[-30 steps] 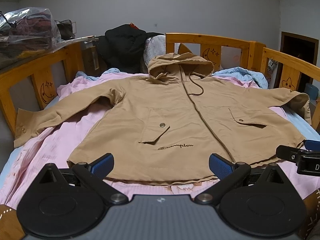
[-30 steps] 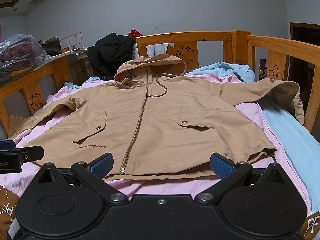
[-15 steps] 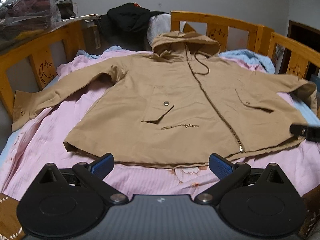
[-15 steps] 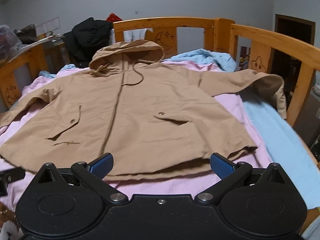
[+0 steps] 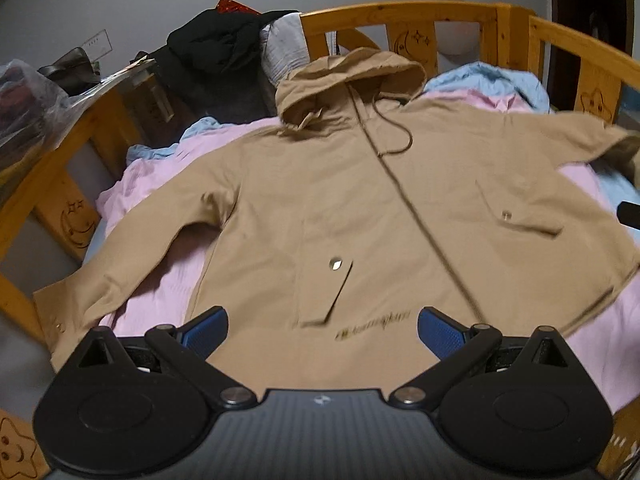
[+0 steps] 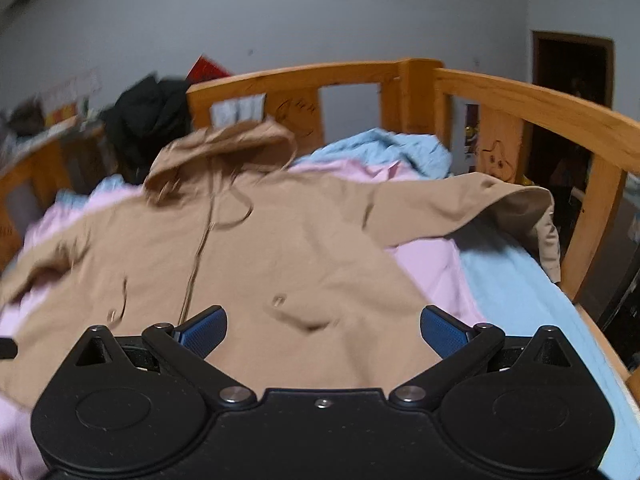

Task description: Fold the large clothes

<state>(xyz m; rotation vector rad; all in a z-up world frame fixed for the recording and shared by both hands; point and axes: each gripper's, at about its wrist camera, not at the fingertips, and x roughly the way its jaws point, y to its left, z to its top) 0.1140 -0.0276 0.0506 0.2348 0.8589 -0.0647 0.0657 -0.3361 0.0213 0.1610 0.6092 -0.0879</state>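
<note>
Since the earlier frame we have carried both grippers forward and over the garment: its near hem, formerly ahead of the fingertips, now sits under them in both wrist views, which are motion-blurred.

Item: tan hooded jacket (image 5: 360, 208), zipped, front up, spread flat on the pink sheet (image 5: 168, 280) of a wooden-railed bed (image 5: 400, 12). Hood at the far end, hem nearest us, left sleeve (image 5: 120, 264) running out to the near left, right sleeve (image 6: 460, 204) reaching the right rail, cuff turned over.

Handling, as we judge it: soft woven cloth, light to moderate in weight, limp, not fragile; snaps, zip and drawcord add small stiff spots. It should pinch easily but sag and drag if lifted by one point. Best holds: sleeve cuffs or shoulder seams for folding the sleeves inward, then the hem corners.

Left gripper (image 5: 322, 330): released, jaws spread wide, holding nothing, poised over the left pocket and logo, looking toward the hood.

Right gripper (image 6: 323, 330): likewise released and unloaded, over the right pocket, angled toward the right sleeve.
</note>
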